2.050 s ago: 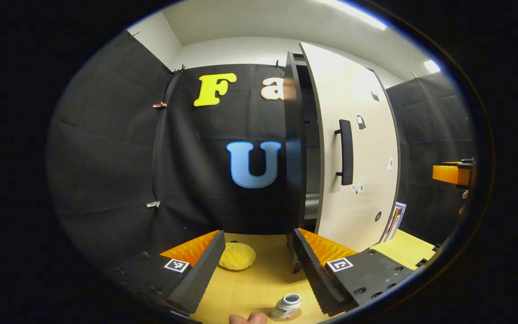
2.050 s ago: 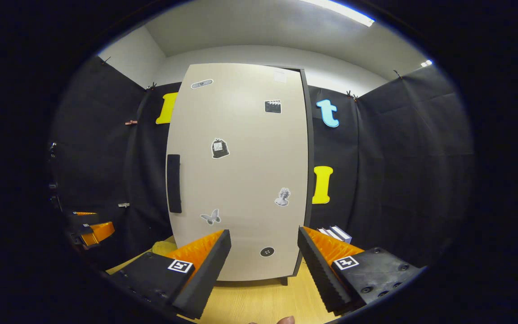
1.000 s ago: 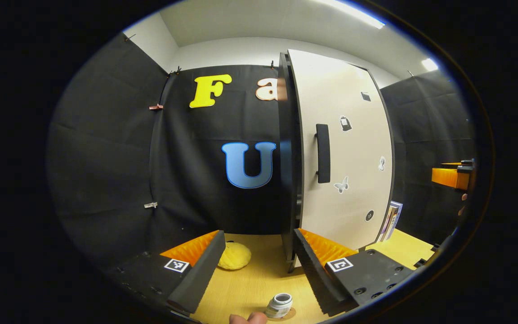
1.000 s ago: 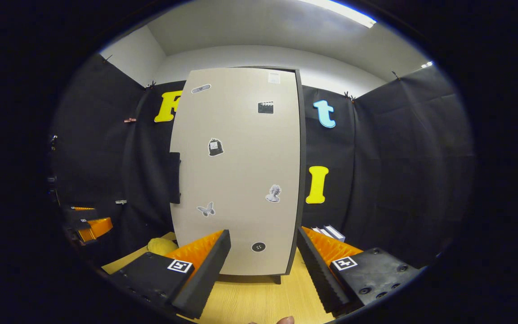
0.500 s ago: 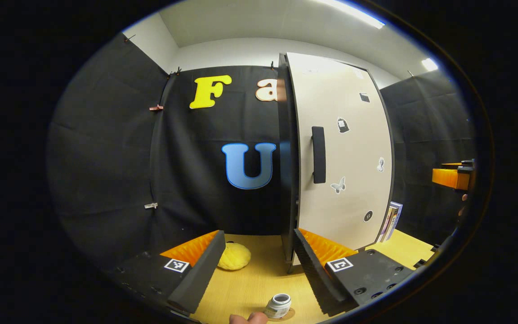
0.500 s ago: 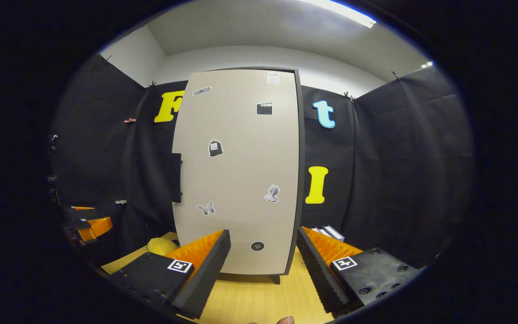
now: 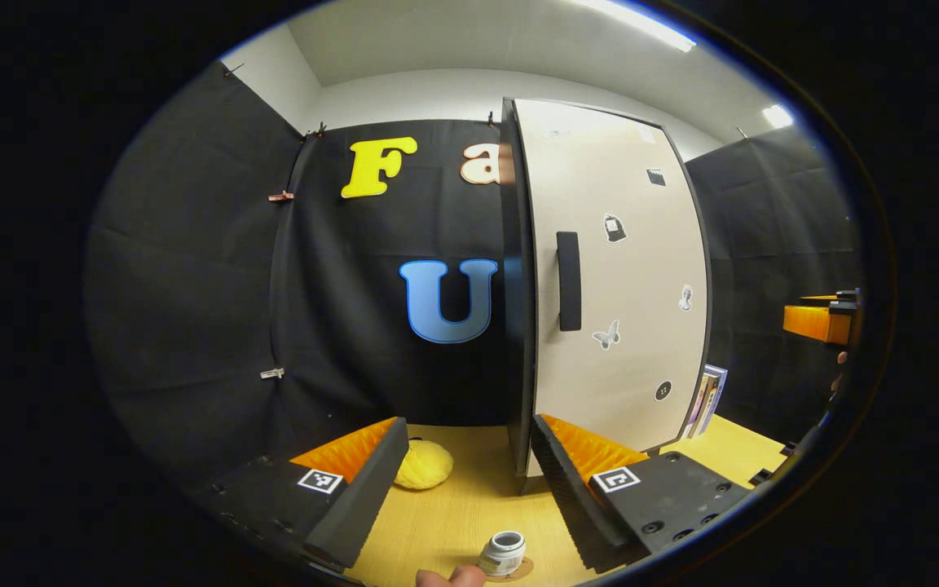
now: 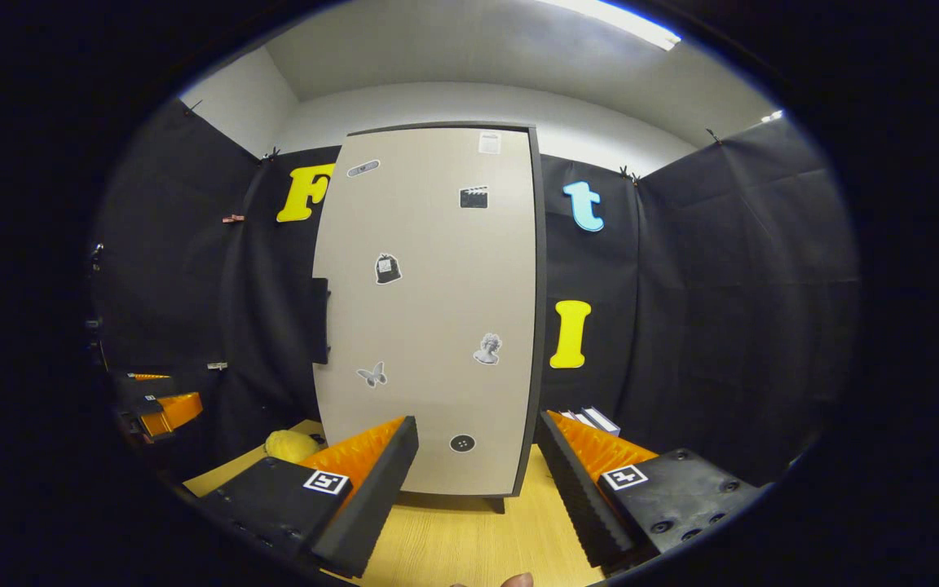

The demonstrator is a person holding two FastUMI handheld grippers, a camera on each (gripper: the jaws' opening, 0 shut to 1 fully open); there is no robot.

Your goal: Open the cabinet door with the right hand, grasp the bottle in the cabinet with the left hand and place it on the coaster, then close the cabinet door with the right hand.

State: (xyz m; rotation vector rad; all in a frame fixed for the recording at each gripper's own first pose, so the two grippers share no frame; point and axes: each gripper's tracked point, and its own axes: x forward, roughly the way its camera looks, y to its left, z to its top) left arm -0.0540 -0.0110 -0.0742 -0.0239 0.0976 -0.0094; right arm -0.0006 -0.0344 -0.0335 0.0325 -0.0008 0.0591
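Note:
The tall cabinet's beige door (image 7: 616, 277) with its dark handle (image 7: 568, 280) lies flat against the dark cabinet body; in the right gripper view the door (image 8: 429, 310) faces me. A small white bottle (image 7: 503, 553) stands upright on a round brown coaster (image 7: 518, 568) on the wooden table, near the bottom edge between my left gripper's fingers. My left gripper (image 7: 463, 477) is open and holds nothing. My right gripper (image 8: 476, 477) is open in front of the door, apart from it. The right gripper (image 7: 822, 319) also appears far right in the left gripper view.
A yellow plush ball (image 7: 424, 465) lies on the table (image 7: 453, 514) left of the cabinet. Books (image 7: 710, 399) lean beside the cabinet's right side. Black cloth walls surround the booth. A fingertip (image 7: 449, 577) shows at the bottom edge.
The cabinet door has swung from partly ajar to shut against the cabinet. Both grippers have drawn back slightly; the bottle stays on the coaster.

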